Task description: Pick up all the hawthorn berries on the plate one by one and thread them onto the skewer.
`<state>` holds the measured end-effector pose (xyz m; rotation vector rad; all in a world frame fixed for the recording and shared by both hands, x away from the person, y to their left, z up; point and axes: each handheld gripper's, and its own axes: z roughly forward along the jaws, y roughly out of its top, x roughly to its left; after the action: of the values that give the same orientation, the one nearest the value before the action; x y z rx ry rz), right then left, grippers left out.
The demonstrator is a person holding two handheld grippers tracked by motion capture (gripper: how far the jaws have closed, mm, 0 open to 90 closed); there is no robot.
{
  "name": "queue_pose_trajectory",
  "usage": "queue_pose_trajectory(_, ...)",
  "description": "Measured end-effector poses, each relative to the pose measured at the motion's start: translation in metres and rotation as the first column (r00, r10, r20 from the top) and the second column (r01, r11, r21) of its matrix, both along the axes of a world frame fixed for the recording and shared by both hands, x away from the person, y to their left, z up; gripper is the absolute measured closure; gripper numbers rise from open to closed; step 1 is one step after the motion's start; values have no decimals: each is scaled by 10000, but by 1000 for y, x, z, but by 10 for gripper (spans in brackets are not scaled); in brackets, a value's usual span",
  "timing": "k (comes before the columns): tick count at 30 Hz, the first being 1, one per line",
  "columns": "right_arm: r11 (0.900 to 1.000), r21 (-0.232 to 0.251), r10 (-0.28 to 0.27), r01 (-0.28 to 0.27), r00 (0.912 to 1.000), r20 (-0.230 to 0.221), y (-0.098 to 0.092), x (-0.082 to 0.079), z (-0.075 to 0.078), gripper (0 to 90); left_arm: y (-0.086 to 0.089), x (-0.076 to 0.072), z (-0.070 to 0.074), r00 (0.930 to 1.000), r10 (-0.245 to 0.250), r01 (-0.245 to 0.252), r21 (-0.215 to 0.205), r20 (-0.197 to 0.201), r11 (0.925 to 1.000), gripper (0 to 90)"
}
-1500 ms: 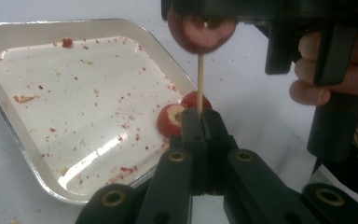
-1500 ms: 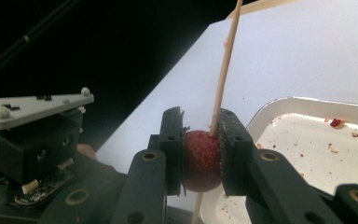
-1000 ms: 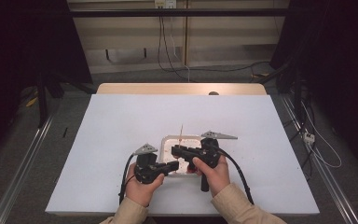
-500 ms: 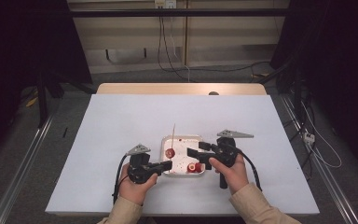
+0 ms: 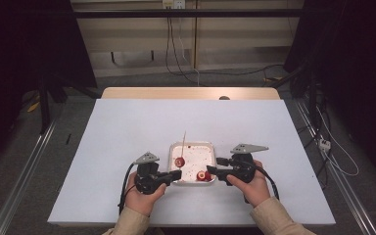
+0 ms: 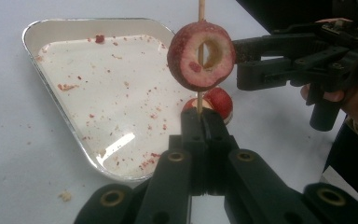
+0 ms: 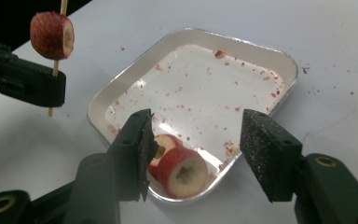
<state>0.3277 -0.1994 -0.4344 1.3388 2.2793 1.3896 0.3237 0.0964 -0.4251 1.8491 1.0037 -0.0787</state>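
- Skewer (image 6: 200,100), a thin wooden stick, is clamped upright between the closed jaws of the left gripper (image 6: 200,122); in the high view it is seen rising over the tray (image 5: 211,149) from the left gripper (image 5: 176,174).
- One red cored fruit piece (image 6: 186,58) is threaded on the skewer above the jaws, its hollowed centre showing; the same piece is seen in the high view (image 5: 179,161) and at the upper left of the right gripper view (image 7: 51,35).
- Two more cored fruit pieces (image 7: 182,172) are lying touching each other in the near corner of the tray, whose white floor (image 7: 205,88) is speckled with red crumbs.
- The right gripper (image 7: 193,158) is held at that corner with its jaws apart; they have just been closing, the fruit pieces are framed between them, and the pads are not pressed on either piece.
- In the high view the right gripper (image 5: 210,170) is placed at the tray's right near edge, facing the left one.
- The tray is set on the white surface (image 5: 127,127), near the person's side.
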Motion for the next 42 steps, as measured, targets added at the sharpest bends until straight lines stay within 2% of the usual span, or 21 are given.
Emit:
queue_pose_trajectory(4,9992,-374,154,-148,9998,151,-3,-3,1,499,0,-1,0,10000,-14,14,78,40,10000,898)
queue_pose_trajectory(6,9980,-541,334,-323,9993,188,-4,-6,2,619,0,-1,0,10000,-4,4,90,44,10000,898)
queue_pose_trajectory(8,9965,-661,521,-504,9983,253,-6,-8,3,687,0,-1,0,10000,-3,2,104,56,9999,898)
queue_pose_trajectory(9,9955,-713,645,-623,9975,282,-6,-9,3,749,0,-1,1,10000,-3,2,105,68,9999,898)
queue_pose_trajectory(13,9909,-907,1015,-997,9947,159,-5,-13,1,870,-1,-2,1,10000,7,-7,67,50,10000,898)
queue_pose_trajectory(15,9897,-918,1110,-1098,9938,86,-3,-13,-1,900,-2,-2,1,10000,-12,11,83,55,10000,899)
queue_pose_trajectory(20,9862,-1086,1251,-1253,9921,-79,5,-11,-6,900,-1,-1,0,10000,-26,25,75,53,10000,899)
queue_pose_trajectory(22,9868,-893,1339,-1347,9909,-157,10,-9,-8,900,-1,-1,0,10000,-37,37,88,49,10000,899)
queue_pose_trajectory(27,9871,-996,1249,-1250,9921,-74,24,-2,-13,878,-1,-1,0,10000,-17,17,74,38,10000,898)
queue_pose_trajectory(29,9907,-648,1195,-1201,9928,-129,28,2,-13,854,0,-1,1,10000,8,-8,44,15,10000,898)
queue_pose_trajectory(32,9907,-459,1276,-1279,9918,-90,34,6,-12,853,1,-1,1,10000,52,-52,16,36,10000,898)
queue_pose_trajectory(35,9930,-448,1099,-1090,9937,195,36,8,-5,838,2,-1,1,9999,86,-86,-20,59,10000,898)
queue_pose_trajectory(38,9944,-213,1038,-1031,9941,325,37,11,0,777,3,0,2,10000,18,-18,45,85,10000,898)
queue_pose_trajectory(39,9931,-255,1152,-1145,9929,282,39,12,0,764,2,-1,1,9999,93,-93,-26,53,10000,898)
queue_pose_trajectory(41,9911,-638,1192,-1167,9922,370,45,11,-1,708,2,-1,2,9999,0,0,58,107,10000,898)
queue_pose_trajectory(42,9894,-780,1251,-1224,9917,311,48,11,-2,708,2,-1,2,9999,-5,4,61,109,10000,898)
